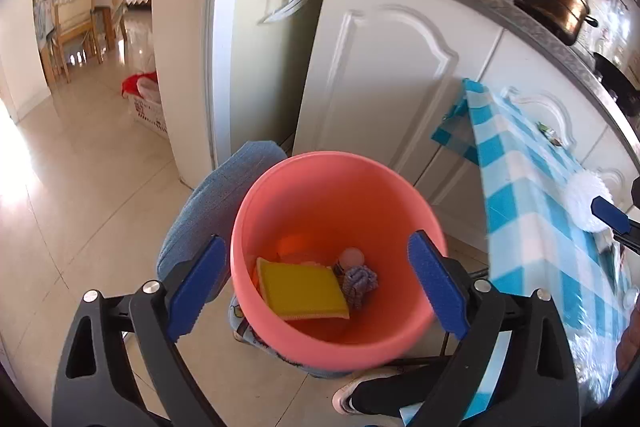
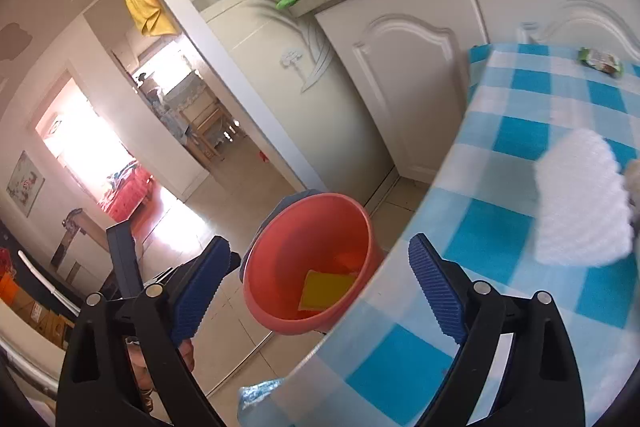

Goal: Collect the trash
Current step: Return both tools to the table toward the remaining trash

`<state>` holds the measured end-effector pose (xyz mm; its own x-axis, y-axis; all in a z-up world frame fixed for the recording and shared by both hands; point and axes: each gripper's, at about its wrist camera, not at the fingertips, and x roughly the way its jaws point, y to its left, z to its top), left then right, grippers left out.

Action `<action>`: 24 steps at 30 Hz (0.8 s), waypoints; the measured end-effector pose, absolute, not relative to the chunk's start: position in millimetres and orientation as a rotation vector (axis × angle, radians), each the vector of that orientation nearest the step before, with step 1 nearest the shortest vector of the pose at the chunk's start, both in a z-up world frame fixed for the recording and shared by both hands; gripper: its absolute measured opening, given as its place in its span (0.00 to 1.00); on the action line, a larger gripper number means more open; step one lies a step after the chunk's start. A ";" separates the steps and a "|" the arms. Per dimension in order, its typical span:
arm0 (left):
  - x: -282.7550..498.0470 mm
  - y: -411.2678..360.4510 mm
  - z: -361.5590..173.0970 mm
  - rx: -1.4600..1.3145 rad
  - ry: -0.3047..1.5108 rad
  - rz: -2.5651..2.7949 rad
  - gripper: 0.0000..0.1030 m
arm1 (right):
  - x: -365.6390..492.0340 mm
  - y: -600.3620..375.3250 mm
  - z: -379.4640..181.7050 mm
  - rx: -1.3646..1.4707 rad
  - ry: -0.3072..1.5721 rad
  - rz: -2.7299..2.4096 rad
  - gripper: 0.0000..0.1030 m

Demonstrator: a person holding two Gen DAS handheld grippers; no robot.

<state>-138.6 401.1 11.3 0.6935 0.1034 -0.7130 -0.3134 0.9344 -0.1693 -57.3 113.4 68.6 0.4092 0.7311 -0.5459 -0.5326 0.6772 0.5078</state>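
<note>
A salmon-pink bucket (image 1: 332,195) stands on the floor beside the table, in front of a blue cushion (image 1: 216,203). In it lie a yellow sponge (image 1: 302,291), a crumpled purple cloth (image 1: 360,281) and a small round cap (image 1: 352,258). My left gripper (image 1: 316,287) hangs open above the bucket's mouth with nothing between its fingers. My right gripper (image 2: 318,293) is open too and holds nothing, over the table's edge with the bucket (image 2: 304,235) beyond it. A white foam net (image 2: 580,203) lies on the blue-checked tablecloth (image 2: 500,227), to the right of the right gripper. One right finger (image 1: 612,213) shows beside that foam net (image 1: 582,199).
A green wrapper (image 2: 600,61) lies at the table's far edge. White cabinets (image 1: 392,75) under a counter with pots (image 1: 552,3) stand behind the bucket, a fridge (image 2: 280,99) beside them. A doorway opens to the left, with a white basket (image 1: 148,107) on the tiled floor. A person's shoe (image 1: 360,395) is below the bucket.
</note>
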 end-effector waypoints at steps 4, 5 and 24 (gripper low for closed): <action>-154.2 371.8 27.7 -0.272 0.778 0.177 0.92 | -88.2 68.0 67.6 0.364 0.789 0.720 0.90; -156.3 364.3 30.3 -0.271 0.784 0.157 0.92 | -96.9 58.0 66.1 0.371 0.779 0.697 0.90; -152.9 166.7 71.8 -0.005 0.806 -0.218 0.93 | -180.5 -101.7 40.5 0.542 0.638 0.341 0.90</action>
